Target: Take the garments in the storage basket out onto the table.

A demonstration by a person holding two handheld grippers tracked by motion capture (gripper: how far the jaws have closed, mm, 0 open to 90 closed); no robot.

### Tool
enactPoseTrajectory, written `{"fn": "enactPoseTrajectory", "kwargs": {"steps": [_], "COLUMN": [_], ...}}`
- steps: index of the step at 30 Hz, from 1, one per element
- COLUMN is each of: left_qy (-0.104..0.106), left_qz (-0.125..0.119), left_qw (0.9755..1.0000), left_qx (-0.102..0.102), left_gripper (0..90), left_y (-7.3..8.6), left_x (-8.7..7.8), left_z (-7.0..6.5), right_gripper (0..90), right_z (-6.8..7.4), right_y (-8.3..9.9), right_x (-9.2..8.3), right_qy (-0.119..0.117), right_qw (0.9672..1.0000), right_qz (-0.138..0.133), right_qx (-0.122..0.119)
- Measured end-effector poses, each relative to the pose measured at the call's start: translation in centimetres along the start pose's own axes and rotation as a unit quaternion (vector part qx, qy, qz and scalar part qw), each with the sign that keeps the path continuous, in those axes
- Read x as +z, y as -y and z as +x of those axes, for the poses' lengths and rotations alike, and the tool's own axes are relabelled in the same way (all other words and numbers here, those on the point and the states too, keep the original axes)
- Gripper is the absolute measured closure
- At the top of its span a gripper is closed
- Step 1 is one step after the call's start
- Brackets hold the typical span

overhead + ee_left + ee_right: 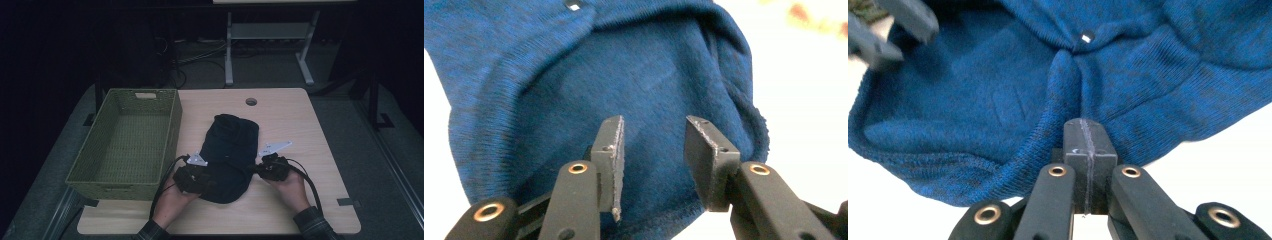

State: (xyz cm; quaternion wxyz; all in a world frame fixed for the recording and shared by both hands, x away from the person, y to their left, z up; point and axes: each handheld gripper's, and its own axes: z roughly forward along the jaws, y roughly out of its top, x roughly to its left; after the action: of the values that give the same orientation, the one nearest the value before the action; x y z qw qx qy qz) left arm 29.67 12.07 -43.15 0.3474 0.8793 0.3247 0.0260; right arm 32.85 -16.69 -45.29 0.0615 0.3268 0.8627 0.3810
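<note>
My left gripper (651, 150) has its jaws apart over the near edge of the blue garment (229, 155), which lies in the middle of the table (300, 125), and my right gripper (1087, 145) has its jaws pressed together at the cloth's right edge; whether cloth sits between them I cannot tell. I think both hands sit at opposite sides so the cloth can be lifted evenly. The green basket (127, 177) stands empty just to the left, and the wood on the right is bare for moving.

high view: dim, dark surround, garment (229, 156) reads near black on the lit desk (300, 130) | gripper views: bright, desk blown out to white, knit sharp and blue | right gripper view: other tool (893, 25) blurred at top left
</note>
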Motion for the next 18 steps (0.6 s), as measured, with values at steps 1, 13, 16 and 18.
{"fn": "enactPoseTrajectory", "kwargs": {"steps": [1, 13, 16, 18], "left_qy": [-0.001, -0.005, -0.013, -0.018], "left_qz": [0.000, -0.021, -0.024, -0.022], "left_qw": [1.0000, 0.9997, 0.9996, 0.9996], "left_qx": [0.002, 0.008, 0.006, 0.007], "left_gripper": [61.3, 89.8, 89.9, 89.9], "left_y": [-0.1, -2.0, -2.7, -3.0], "left_x": [-0.2, -0.5, -0.2, 0.1], "left_z": [0.1, -0.5, -0.4, -0.2], "right_gripper": [89.9, 90.0, 90.0, 90.0], "right_z": [0.0, -0.7, -1.3, -1.6], "right_y": [0.1, 1.0, 1.6, 1.9], "right_x": [0.2, 0.5, -0.3, -0.7], "right_qy": [-0.002, 0.013, 0.020, 0.025], "right_qw": [1.0000, 0.9993, 0.9991, 0.9989], "right_qz": [0.003, 0.036, 0.038, 0.040], "right_qx": [0.001, -0.001, -0.004, -0.003]}}
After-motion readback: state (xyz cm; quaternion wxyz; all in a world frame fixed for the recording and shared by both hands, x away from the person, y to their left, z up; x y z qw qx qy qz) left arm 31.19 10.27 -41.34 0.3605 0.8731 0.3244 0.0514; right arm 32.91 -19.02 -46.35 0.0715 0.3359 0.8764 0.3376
